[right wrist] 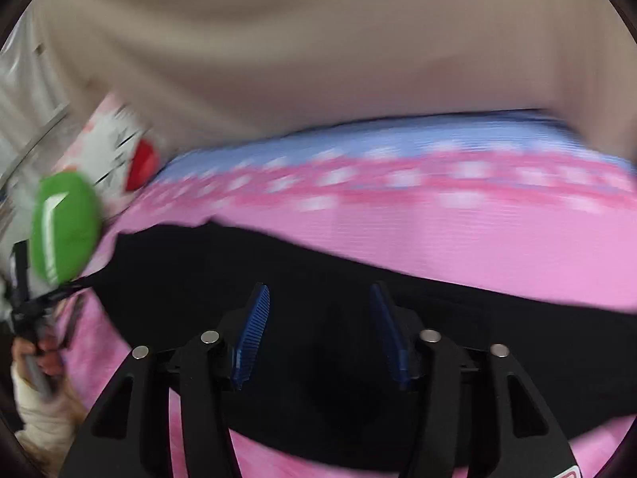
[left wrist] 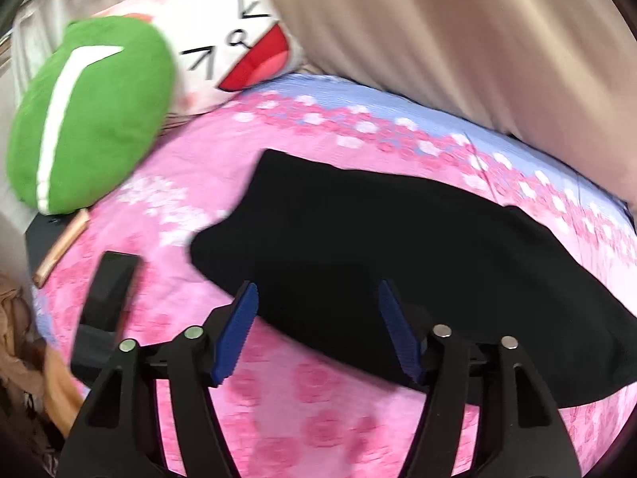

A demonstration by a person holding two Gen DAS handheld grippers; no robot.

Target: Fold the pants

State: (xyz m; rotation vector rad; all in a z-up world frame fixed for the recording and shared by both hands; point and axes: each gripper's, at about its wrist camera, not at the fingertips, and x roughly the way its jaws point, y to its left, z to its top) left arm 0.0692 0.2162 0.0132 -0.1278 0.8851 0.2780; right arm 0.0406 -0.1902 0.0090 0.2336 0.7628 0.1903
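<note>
Black pants (left wrist: 398, 247) lie spread on a pink flowered bedsheet (left wrist: 191, 215). In the left wrist view my left gripper (left wrist: 316, 298) is open, blue pads apart, just above the near left part of the pants and holding nothing. In the right wrist view, which is blurred, the pants (right wrist: 278, 271) fill the lower middle. My right gripper (right wrist: 318, 302) is open over them and empty. The left gripper (right wrist: 36, 302) shows at the far left edge of that view, held by a hand.
A green cushion (left wrist: 87, 111) and a white face pillow (left wrist: 239, 47) lie at the bed's far left. A beige curtain (left wrist: 477, 40) hangs behind the bed. A black phone-like object (left wrist: 109, 286) and a copper tube (left wrist: 59, 247) lie at the left edge.
</note>
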